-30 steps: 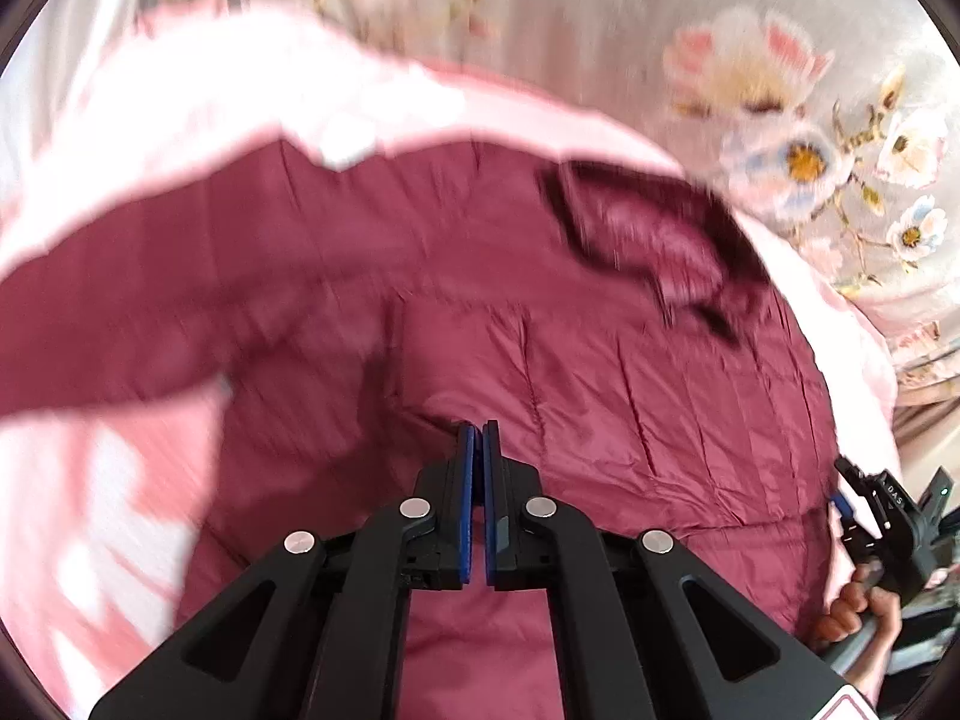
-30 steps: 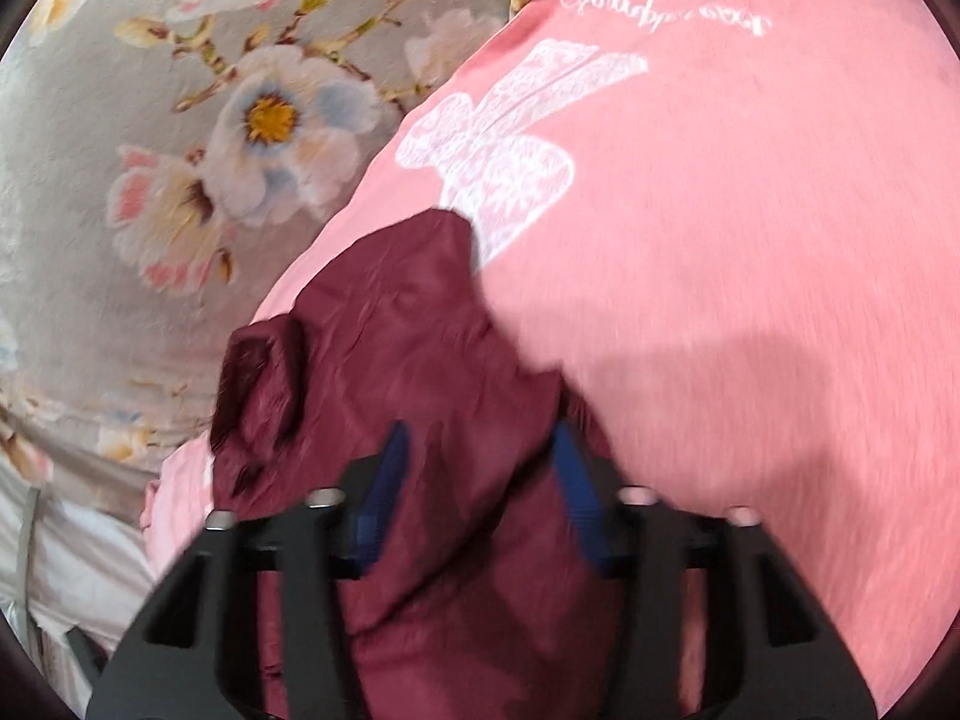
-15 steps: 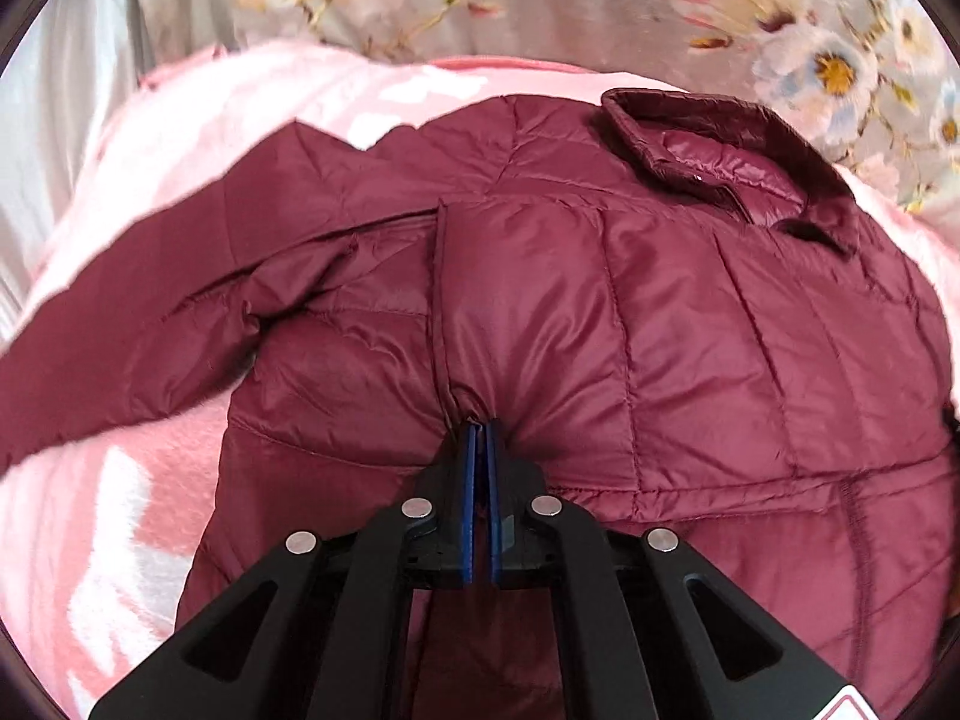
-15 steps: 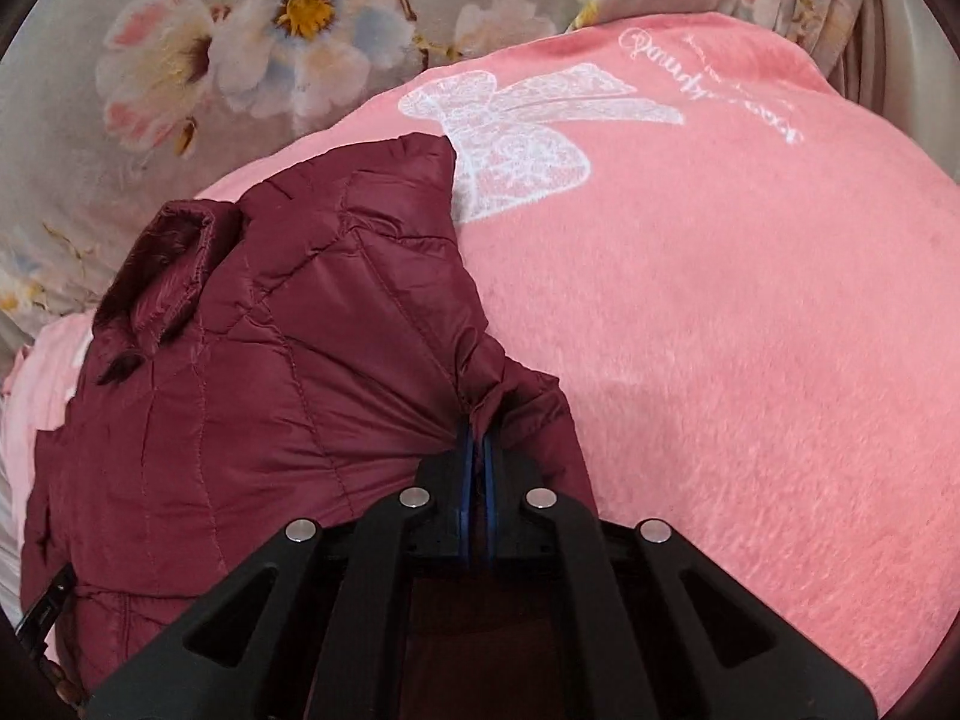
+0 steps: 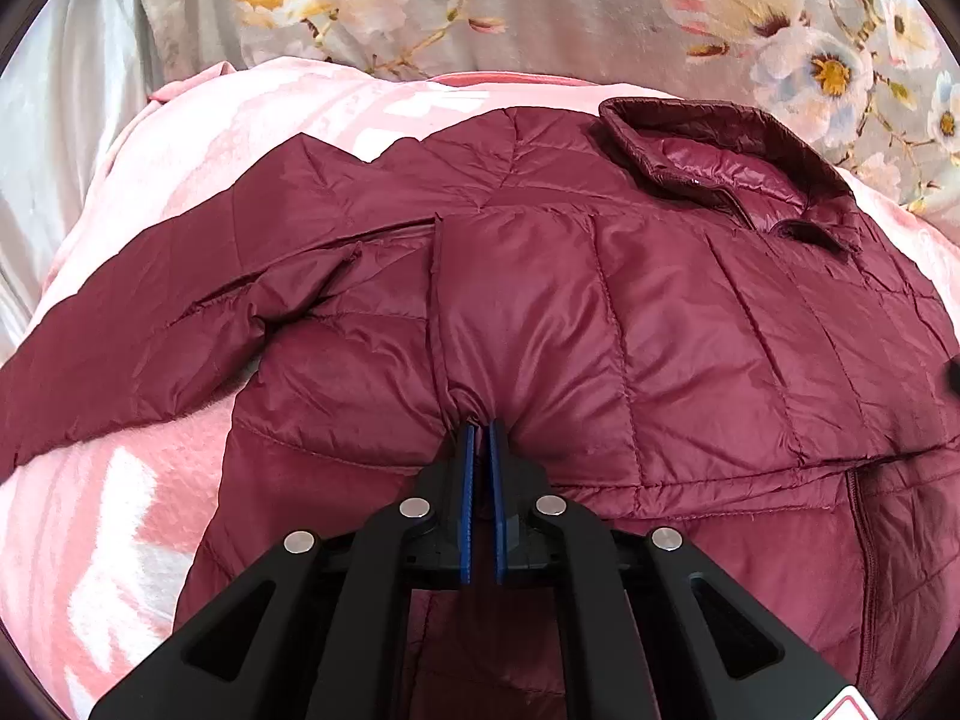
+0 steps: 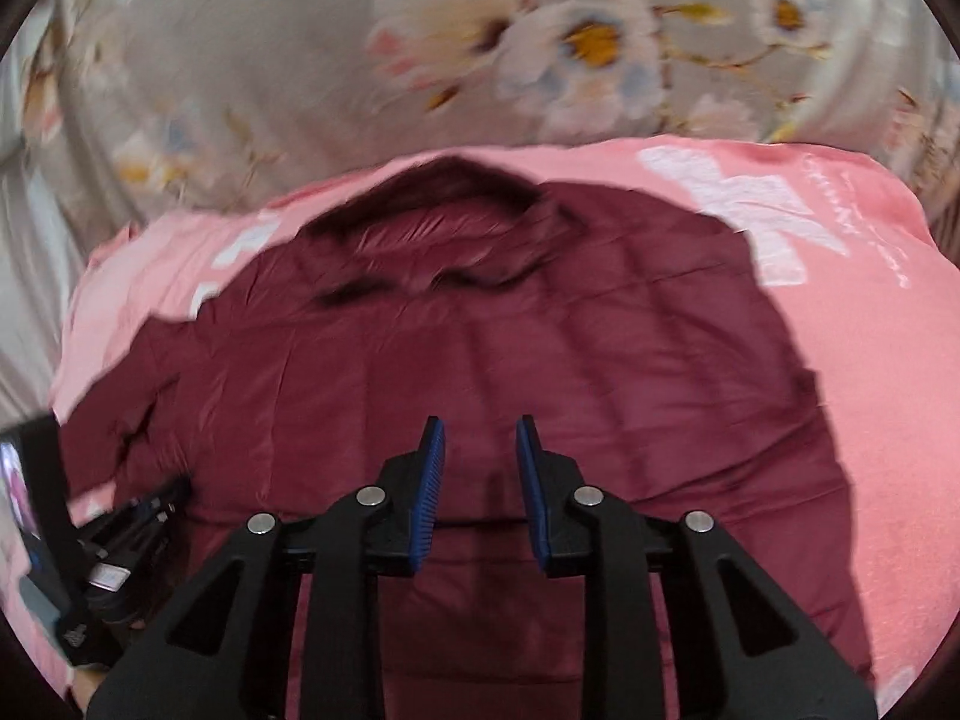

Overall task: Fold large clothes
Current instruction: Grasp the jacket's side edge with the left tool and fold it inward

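A maroon quilted puffer jacket (image 5: 600, 312) lies spread on a pink blanket (image 5: 120, 516), its collar (image 5: 720, 150) at the far right and one sleeve (image 5: 150, 336) stretched out to the left. My left gripper (image 5: 480, 429) is shut on a pinch of the jacket's front fabric. In the blurred right wrist view the jacket (image 6: 480, 324) lies below my right gripper (image 6: 480, 426), which is open and empty above its middle. The left gripper (image 6: 120, 528) shows at the lower left edge there.
The pink blanket (image 6: 870, 390) with white lettering covers the bed under the jacket. A grey floral sheet (image 5: 600, 6) lies beyond the collar. White fabric (image 5: 66, 120) is at the far left.
My right gripper has let go of the jacket, opened and swung over its middle. My left gripper stays shut on the fabric while the jacket has settled flat.
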`<action>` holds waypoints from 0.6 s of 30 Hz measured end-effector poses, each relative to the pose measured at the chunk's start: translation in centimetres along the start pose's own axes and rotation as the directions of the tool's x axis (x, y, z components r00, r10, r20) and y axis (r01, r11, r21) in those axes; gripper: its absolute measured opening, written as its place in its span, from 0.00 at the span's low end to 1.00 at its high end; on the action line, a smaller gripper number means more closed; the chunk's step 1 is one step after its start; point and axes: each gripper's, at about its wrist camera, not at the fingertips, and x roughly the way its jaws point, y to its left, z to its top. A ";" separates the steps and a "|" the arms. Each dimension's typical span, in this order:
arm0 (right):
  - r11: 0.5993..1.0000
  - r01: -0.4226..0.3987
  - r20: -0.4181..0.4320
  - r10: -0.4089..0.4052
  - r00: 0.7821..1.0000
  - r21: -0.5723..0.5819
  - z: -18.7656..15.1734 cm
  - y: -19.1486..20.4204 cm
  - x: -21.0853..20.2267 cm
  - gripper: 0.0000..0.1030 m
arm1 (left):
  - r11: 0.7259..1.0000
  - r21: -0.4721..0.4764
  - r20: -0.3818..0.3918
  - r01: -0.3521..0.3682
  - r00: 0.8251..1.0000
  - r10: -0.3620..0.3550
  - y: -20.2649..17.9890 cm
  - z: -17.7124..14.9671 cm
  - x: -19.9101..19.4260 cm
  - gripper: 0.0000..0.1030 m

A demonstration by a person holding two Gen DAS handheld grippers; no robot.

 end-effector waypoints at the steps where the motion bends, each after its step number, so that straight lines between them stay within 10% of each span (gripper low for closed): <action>1: 1.000 0.006 -0.021 -0.006 1.000 -0.006 -0.5 0.3 0.9 0.23 | 1.000 -0.002 0.000 0.002 1.000 -0.002 0.0 0.0 0.0 0.05; 18: 0.996 0.078 -0.055 -0.081 0.995 -0.053 -3.0 1.4 3.5 0.23 | 1.000 -0.015 0.017 -0.008 1.000 0.008 0.0 -0.1 -0.1 0.11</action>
